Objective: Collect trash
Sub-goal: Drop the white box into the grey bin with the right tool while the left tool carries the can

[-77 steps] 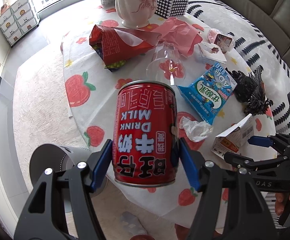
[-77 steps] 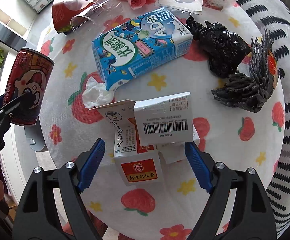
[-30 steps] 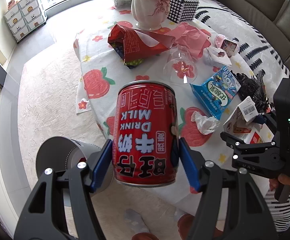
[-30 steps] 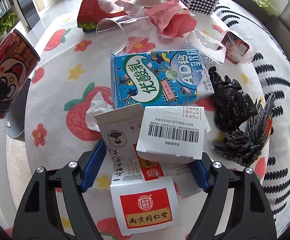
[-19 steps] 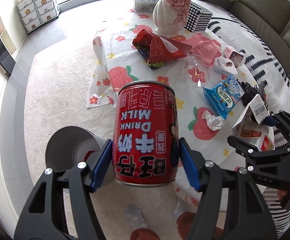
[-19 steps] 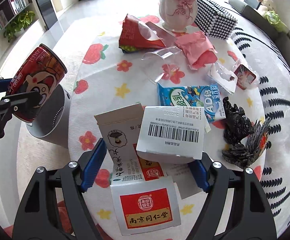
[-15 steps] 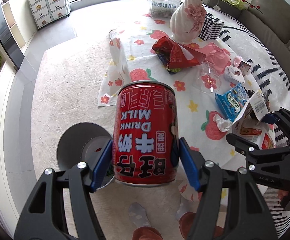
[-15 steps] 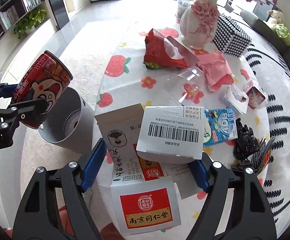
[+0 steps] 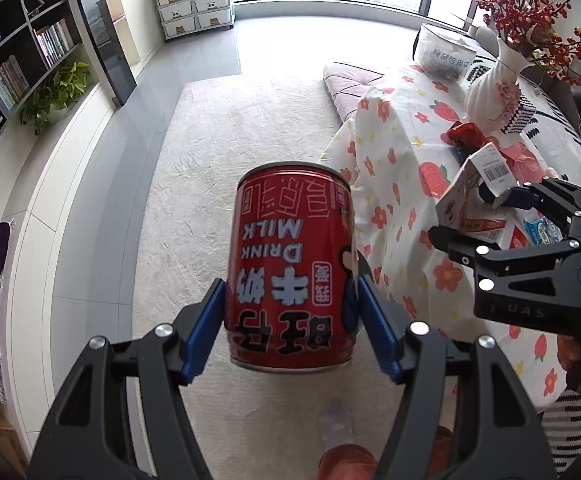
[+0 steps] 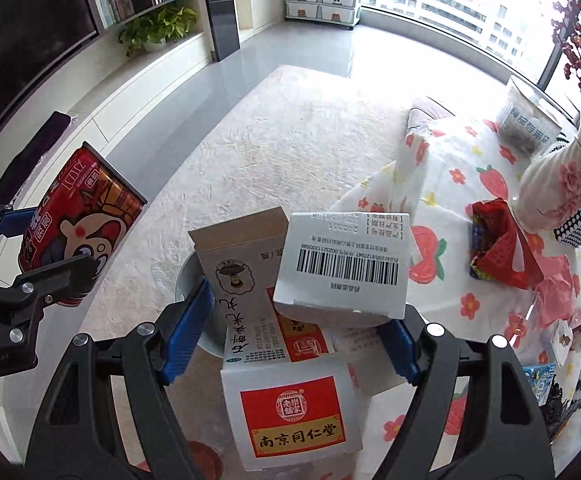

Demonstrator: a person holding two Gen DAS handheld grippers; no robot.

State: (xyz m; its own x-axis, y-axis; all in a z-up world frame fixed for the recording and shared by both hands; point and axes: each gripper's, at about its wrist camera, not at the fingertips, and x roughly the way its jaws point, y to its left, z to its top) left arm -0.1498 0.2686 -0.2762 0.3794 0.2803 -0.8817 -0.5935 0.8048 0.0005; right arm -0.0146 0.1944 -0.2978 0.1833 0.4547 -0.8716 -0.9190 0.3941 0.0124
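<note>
My left gripper (image 9: 290, 332) is shut on a red milk can (image 9: 290, 268), held upside down over the carpet; the can also shows in the right wrist view (image 10: 78, 228). My right gripper (image 10: 302, 328) is shut on an opened white medicine carton (image 10: 290, 320) with a barcode flap, held above the grey trash bin (image 10: 188, 284), which the carton mostly hides. In the left wrist view the right gripper (image 9: 502, 216) and carton (image 9: 470, 188) hang beside the table's edge. The bin is hidden in the left wrist view.
The round table with a strawberry cloth (image 10: 450, 200) stands at the right, with a white vase (image 10: 554, 188), a red snack bag (image 10: 498, 248), pink paper (image 10: 558, 292) and a blue carton (image 10: 538, 380). Beige carpet (image 9: 226, 152), shelves and drawers lie beyond.
Both grippers have lifted and tilted up, away from the table. The bin has dropped out of the left wrist view and now sits under the carton in the right wrist view.
</note>
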